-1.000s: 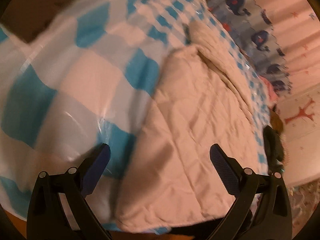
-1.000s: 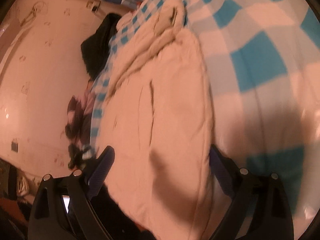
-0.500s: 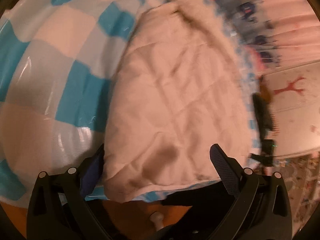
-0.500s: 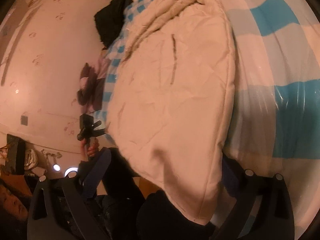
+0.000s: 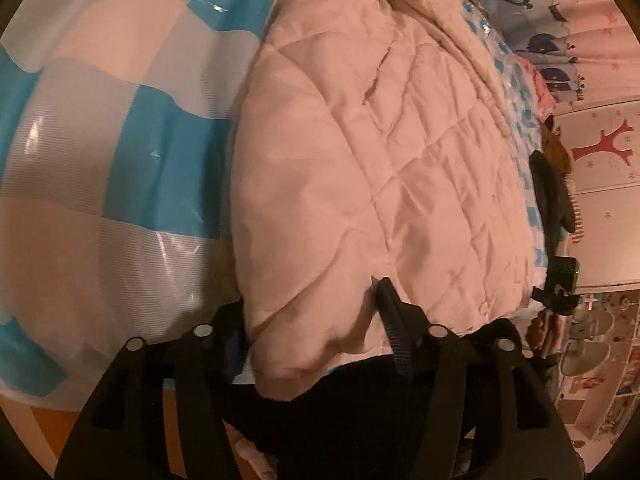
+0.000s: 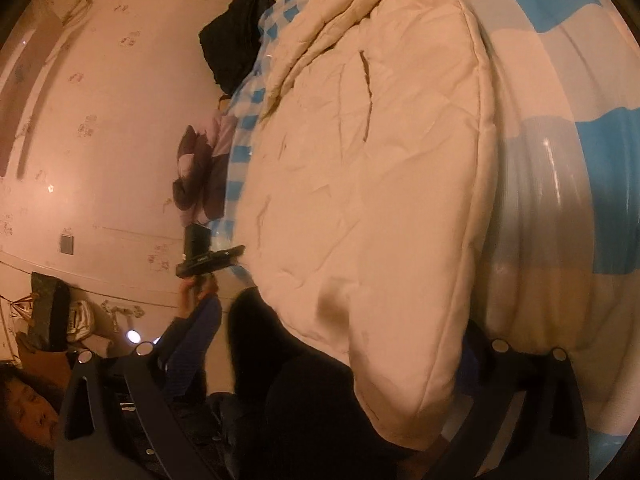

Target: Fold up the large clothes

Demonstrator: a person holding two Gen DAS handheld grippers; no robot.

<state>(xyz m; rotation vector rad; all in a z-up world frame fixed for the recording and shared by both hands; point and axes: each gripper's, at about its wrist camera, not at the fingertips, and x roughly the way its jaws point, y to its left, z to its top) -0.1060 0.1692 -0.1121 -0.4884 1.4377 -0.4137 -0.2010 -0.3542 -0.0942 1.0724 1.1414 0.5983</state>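
Observation:
A large cream quilted coat [image 5: 380, 152] lies folded lengthwise on a bed with a blue-and-white checked cover [image 5: 100, 140]. My left gripper [image 5: 316, 328] is closing on the coat's near hem corner, the padded cloth bulging between its fingers. In the right wrist view the same coat [image 6: 380, 180] lies on the checked cover [image 6: 580, 160]. My right gripper [image 6: 340, 344] is wide open and straddles the other near corner of the hem; its right finger is partly hidden behind the cloth.
Dark clothes [image 6: 236, 48] and a purple garment [image 6: 200, 168] lie at the bed's far side by the wall. A curtain with whale print [image 5: 532, 28] hangs beyond the bed. The person's dark legs [image 6: 304, 392] stand at the bed's near edge.
Both grippers have dropped toward the near hem of the coat. The left gripper's fingers have narrowed onto the hem corner. The right gripper has stayed open.

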